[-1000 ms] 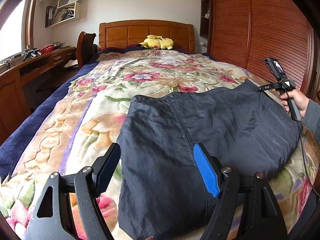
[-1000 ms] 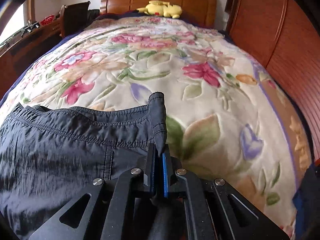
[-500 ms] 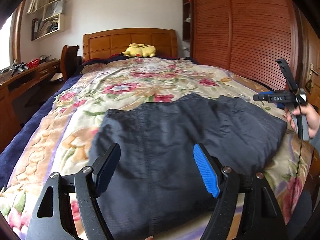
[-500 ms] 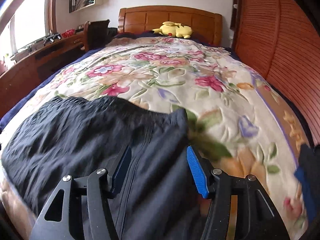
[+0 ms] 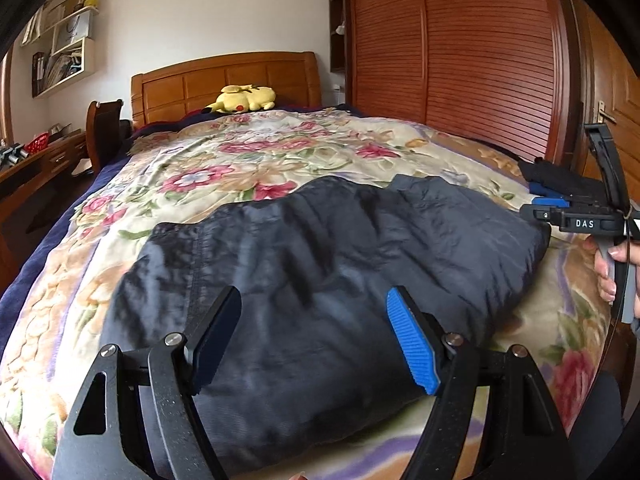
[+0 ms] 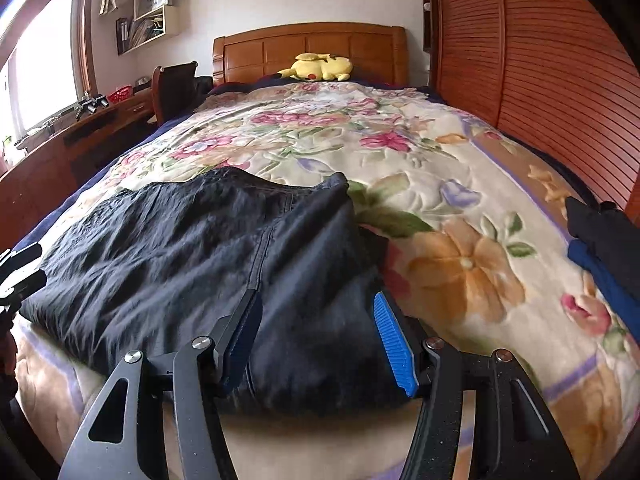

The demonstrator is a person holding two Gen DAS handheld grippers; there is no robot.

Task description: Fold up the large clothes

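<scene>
Floral bed (image 5: 280,160) carries the dark trousers (image 5: 320,264), long axis crosswise, ahead of both spread tools: left tool (image 5: 312,340), just-opened right tool (image 6: 320,340), neither pinching.

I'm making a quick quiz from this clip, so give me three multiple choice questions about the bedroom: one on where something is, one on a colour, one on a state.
1. Where is the yellow plush toy?
A. by the headboard
B. on the desk
C. on the floor

2. What colour is the garment spread on the bed?
A. red
B. white
C. dark navy

3. How is the right tool?
A. shut on the garment
B. open
C. out of sight

Answers: 1 A, it lies against the headboard. 2 C, the fabric is dark. 3 B, its jaws have just opened and clamp nothing.
</scene>
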